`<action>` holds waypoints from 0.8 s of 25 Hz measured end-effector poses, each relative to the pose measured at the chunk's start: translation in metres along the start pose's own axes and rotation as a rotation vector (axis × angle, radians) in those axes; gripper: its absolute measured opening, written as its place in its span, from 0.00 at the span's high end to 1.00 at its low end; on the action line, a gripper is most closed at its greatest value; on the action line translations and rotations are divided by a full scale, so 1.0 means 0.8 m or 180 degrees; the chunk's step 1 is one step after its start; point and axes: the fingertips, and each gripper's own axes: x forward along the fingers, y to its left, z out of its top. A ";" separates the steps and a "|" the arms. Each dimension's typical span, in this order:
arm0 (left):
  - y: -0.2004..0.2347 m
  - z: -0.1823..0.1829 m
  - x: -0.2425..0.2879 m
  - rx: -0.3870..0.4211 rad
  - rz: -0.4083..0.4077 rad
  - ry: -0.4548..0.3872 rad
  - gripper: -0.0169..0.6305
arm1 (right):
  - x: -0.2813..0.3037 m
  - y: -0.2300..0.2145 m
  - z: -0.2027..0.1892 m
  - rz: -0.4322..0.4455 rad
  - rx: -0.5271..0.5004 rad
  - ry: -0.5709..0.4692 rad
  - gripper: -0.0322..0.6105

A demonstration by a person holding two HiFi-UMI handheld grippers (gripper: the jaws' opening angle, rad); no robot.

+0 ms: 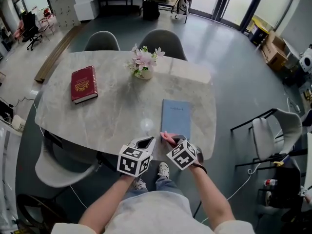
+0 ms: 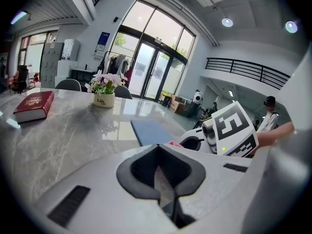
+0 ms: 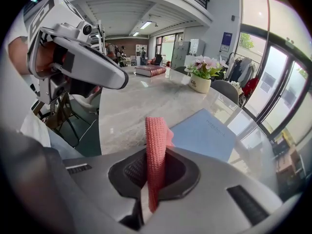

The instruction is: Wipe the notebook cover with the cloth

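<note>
Right gripper view: pink knitted cloth [image 3: 156, 145]

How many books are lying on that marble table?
2: a red book at the far left, and a blue notebook near the right front edge. None seems hidden.

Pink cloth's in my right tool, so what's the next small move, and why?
Probably ease the right tool forward and down until the pink cloth lies on the near end of the blue notebook. The cloth is clamped in its jaws but not yet pressed on the cover, which lies flat and bare just ahead on the table.
</note>
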 end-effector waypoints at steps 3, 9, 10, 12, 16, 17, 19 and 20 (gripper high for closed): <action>-0.002 0.000 -0.002 0.0024 -0.0026 0.0005 0.96 | -0.005 0.006 -0.002 0.0007 0.0002 0.0002 0.93; -0.007 0.003 -0.002 0.0030 -0.0052 -0.0012 0.96 | -0.022 0.003 -0.003 -0.0038 -0.0033 -0.0029 0.93; -0.007 0.005 -0.001 0.0032 -0.0050 -0.0023 0.96 | -0.026 -0.001 -0.002 -0.0056 -0.0048 -0.0042 0.93; -0.008 0.009 0.002 0.0031 -0.0047 -0.0043 0.96 | -0.034 -0.011 0.002 -0.0093 -0.0078 -0.0074 0.93; -0.013 0.017 0.012 0.0023 -0.0048 -0.0052 0.96 | -0.050 -0.033 0.010 -0.0152 -0.0085 -0.0157 0.93; -0.014 0.020 0.015 0.0024 -0.0049 -0.0054 0.96 | -0.054 -0.039 0.013 -0.0168 -0.0089 -0.0174 0.93; -0.017 0.024 0.021 0.0021 -0.0049 -0.0058 0.96 | -0.060 -0.052 0.017 -0.0195 -0.0107 -0.0201 0.93; -0.017 0.026 0.025 0.0017 -0.0047 -0.0060 0.96 | -0.062 -0.058 0.019 -0.0205 -0.0119 -0.0212 0.93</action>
